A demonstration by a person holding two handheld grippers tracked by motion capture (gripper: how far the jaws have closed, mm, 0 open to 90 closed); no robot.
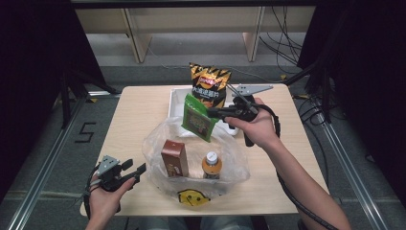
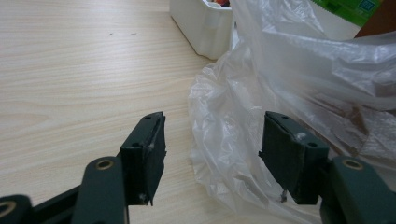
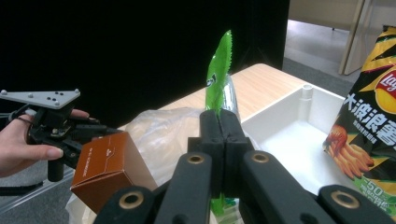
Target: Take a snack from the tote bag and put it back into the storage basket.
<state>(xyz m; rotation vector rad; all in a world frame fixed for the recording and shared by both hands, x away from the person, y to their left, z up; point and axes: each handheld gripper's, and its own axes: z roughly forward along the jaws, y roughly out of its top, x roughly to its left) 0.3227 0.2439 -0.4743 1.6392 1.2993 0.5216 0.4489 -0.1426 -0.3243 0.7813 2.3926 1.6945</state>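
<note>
"Lay's" logo and Chinese characters, roughly "大波浪薯", on the black chip bag (image 3: 373, 126); apparently a "5" marked on the floor (image 1: 85, 132).

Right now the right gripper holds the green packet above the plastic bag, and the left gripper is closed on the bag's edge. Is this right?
Not quite. The left gripper is open, its jaws apart beside the plastic bag, as the left gripper view shows. The right gripper does hold the green packet above the bag.

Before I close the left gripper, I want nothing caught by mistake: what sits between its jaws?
In the left gripper view, the left gripper stands open around a fold of the clear plastic bag on the table.
</note>
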